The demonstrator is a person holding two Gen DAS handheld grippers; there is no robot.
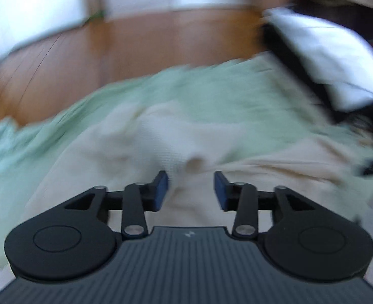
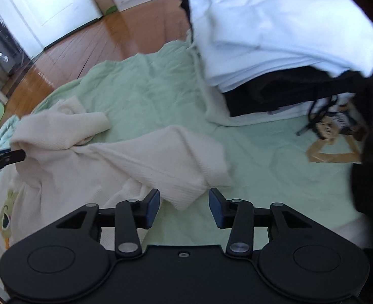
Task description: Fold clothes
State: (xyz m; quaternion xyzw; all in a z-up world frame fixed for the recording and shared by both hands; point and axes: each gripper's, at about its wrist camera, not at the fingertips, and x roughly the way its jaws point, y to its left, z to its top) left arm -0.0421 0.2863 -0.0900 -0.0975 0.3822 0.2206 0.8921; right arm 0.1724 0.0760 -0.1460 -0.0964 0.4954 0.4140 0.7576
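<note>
Cream knit: I see a cream ribbed-knit garment (image 2: 125, 157) lying rumpled on the pale green bedsheet (image 2: 146, 93), towards the sheet's left side in my right wrist view, one sleeve or folded flap reaching out to the middle.
Left gripper: my left gripper (image 1: 191, 190) hovers over the cream knit with its blue pads (image 1: 162, 190) apart; cloth lies below the gap, and I see neither pad pressing on it.
Right gripper: my right gripper (image 2: 184, 209) stands with its jaws parted too; the tip of the cream flap lies just beyond the gap, and nothing is pinched.
Sharpness: my left wrist view is badly smeared, so I cannot tell the folds there in detail.
Stack: white folded cloth (image 2: 275, 27) sits on top of something black (image 2: 275, 93) at the far right of the sheet, well apart from the cream knit.
Near right edge: a printed brown figure (image 2: 331, 139) shows flat on the sheet, with dark cords (image 2: 320, 109) beside it and a dark mass (image 2: 371, 139) covering the right border.
Near left corner: I see white cloth with a green and orange bird-like print (image 2: 5, 220).
Left border: a black bar (image 2: 4, 158) touches the cream knit's left end; I cannot tell what it is.
Beyond the far edge: wooden floor (image 2: 115, 35) and a white door (image 2: 47, 7).
</note>
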